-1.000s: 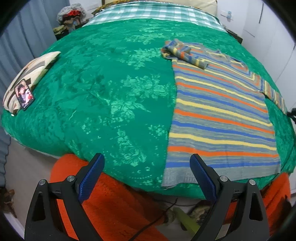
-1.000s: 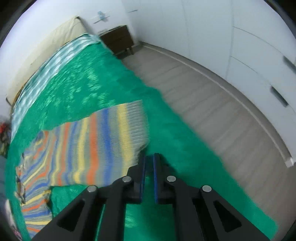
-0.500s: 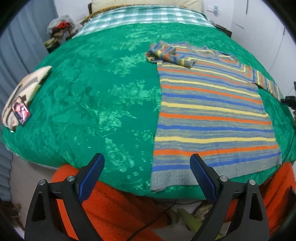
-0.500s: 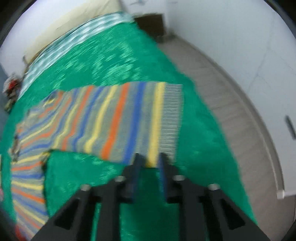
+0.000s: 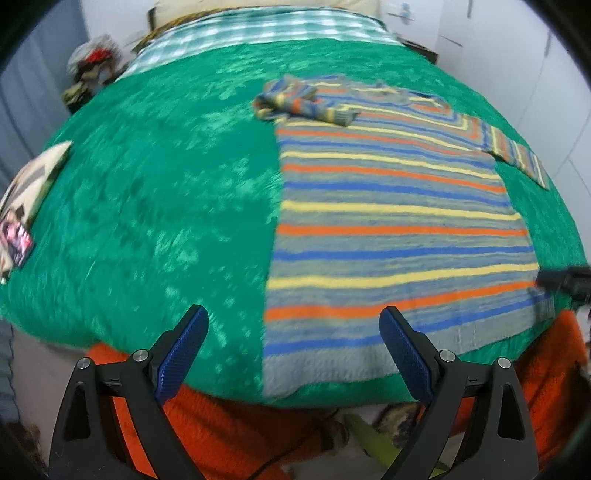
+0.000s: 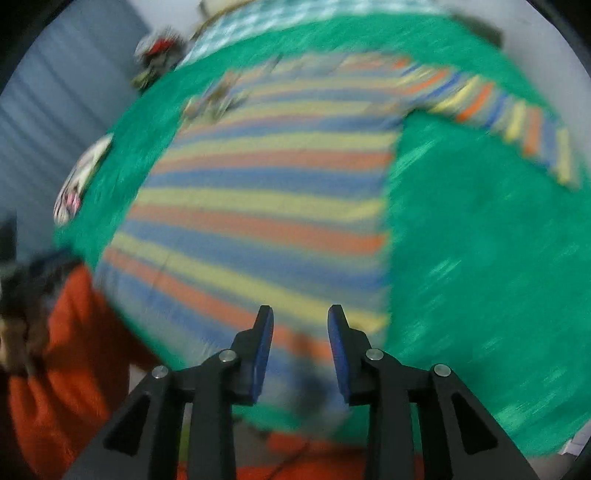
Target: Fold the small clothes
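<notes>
A striped knit sweater [image 5: 388, 221] lies flat on the green bedspread [image 5: 166, 184], hem toward me. One sleeve is bunched across its far left shoulder [image 5: 295, 101]; the other sleeve [image 5: 517, 157] stretches out to the right. My left gripper [image 5: 293, 317] is wide open above the near bed edge, over the hem's left corner, holding nothing. In the blurred right wrist view, my right gripper [image 6: 300, 314] hovers over the sweater's [image 6: 258, 206] lower right part, jaws opening, nothing between them. It also shows as the dark shape of the right gripper [image 5: 565, 280] at the sweater's right edge.
A patterned pillow [image 5: 33, 177] with a phone-like card [image 5: 16, 240] lies at the bed's left edge. An orange blanket [image 5: 221, 424] hangs below the near edge. A pile of clothes [image 5: 92, 70] sits far left; a checked sheet [image 5: 258, 29] covers the bed's head. White cupboards stand to the right.
My right gripper let go of the outstretched sleeve's cuff, swung across to the sweater's lower part and parted its jaws. My left gripper drifted right, toward the hem's corner.
</notes>
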`<action>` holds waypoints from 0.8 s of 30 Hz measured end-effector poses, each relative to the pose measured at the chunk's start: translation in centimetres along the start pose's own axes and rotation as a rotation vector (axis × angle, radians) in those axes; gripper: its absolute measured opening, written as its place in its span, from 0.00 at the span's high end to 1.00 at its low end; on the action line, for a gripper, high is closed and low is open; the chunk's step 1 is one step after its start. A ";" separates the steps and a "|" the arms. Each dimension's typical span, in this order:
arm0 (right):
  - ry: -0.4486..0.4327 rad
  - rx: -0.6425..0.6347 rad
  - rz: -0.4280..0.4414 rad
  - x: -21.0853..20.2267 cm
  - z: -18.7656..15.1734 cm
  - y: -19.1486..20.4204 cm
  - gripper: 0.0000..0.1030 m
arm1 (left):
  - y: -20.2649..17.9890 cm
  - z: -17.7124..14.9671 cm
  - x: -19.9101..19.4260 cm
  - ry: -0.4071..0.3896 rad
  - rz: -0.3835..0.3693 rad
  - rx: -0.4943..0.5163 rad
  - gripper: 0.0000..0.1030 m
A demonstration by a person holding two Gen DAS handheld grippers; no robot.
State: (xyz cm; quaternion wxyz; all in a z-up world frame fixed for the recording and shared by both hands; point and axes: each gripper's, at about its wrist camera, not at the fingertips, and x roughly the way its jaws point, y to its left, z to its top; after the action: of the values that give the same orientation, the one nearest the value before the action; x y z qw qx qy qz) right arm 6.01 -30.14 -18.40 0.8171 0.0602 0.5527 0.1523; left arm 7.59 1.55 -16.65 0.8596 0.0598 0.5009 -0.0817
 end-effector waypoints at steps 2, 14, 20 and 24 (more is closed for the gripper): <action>0.054 -0.024 -0.025 1.6 -1.0 1.0 0.70 | -0.5 0.5 0.7 0.006 -0.011 0.011 0.08; -0.047 0.090 -0.098 -1.6 -3.2 0.9 0.61 | -3.7 0.2 8.0 0.087 0.015 0.102 0.03; -0.098 0.085 -0.105 -2.1 -2.8 2.4 0.57 | -2.9 -0.3 8.1 0.068 -0.013 0.067 0.00; -0.087 0.099 -0.090 -1.1 -2.4 2.4 0.57 | -2.5 0.3 6.6 0.168 0.003 0.062 0.02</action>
State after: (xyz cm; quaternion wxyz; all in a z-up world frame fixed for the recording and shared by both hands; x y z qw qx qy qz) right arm 2.99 -28.36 -17.63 0.8424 0.0822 0.5258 0.0850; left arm 10.56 -1.52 -22.34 0.8124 0.0939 0.5683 -0.0906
